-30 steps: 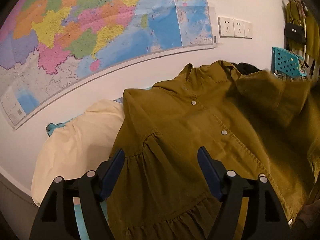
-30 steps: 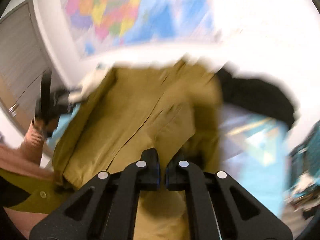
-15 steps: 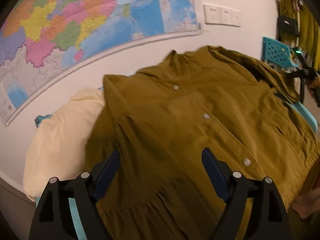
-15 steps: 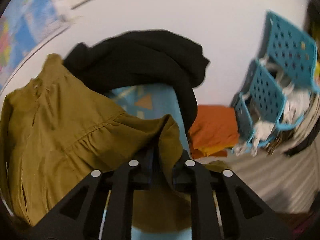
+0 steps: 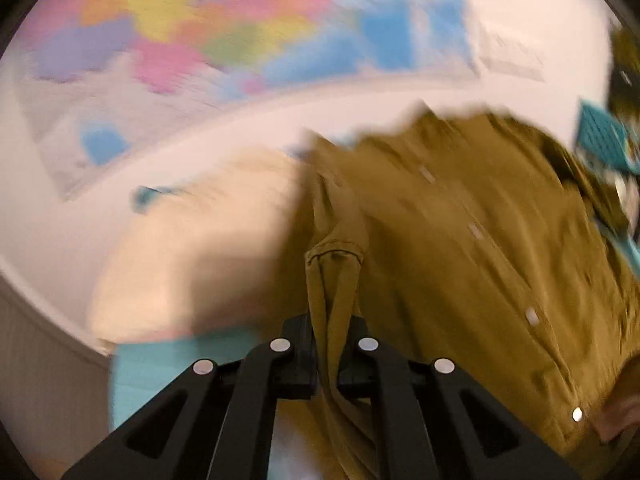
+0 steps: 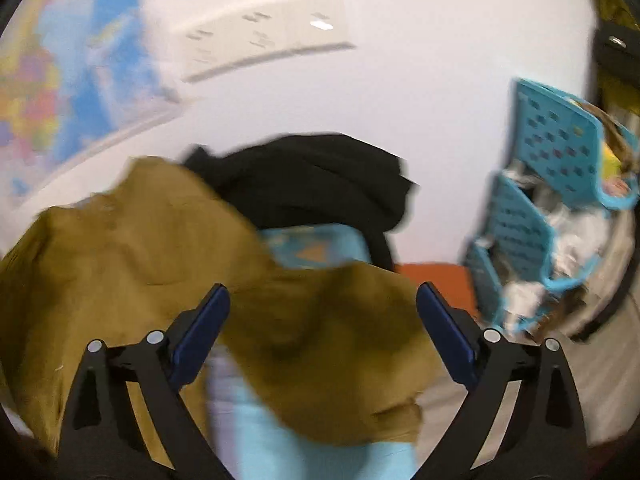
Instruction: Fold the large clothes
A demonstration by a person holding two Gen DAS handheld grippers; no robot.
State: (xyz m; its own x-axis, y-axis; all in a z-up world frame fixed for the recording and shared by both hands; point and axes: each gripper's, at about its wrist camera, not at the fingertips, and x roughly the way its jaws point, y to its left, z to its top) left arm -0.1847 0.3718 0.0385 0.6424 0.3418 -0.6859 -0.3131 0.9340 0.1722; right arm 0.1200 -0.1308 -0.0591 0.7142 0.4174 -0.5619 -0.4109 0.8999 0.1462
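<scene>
An olive-green button shirt [image 5: 460, 248] lies spread, front up, on a light blue surface [image 5: 180, 364]. My left gripper [image 5: 328, 332] is shut on its sleeve [image 5: 334, 280], whose bunched cloth rises from between the pads to the cuff. In the right wrist view the same shirt [image 6: 120, 248] lies at left, with its other sleeve [image 6: 340, 340] slack on the surface. My right gripper [image 6: 322, 292] hovers over that sleeve with its jaws opening wide, and the blue pads [image 6: 204, 328] do not press the cloth.
A cream garment [image 5: 192, 248] lies left of the shirt and a black garment [image 6: 312, 176] sits behind it by the white wall. Blue perforated baskets [image 6: 560, 152] with clutter stand at right, next to an orange cloth [image 6: 432, 276]. A hand [image 5: 616, 420] shows at the lower right edge.
My left gripper closed on the shirt's sleeve and lifted it. My right gripper let go of the other sleeve, which dropped onto the surface, and its jaws spread wide.
</scene>
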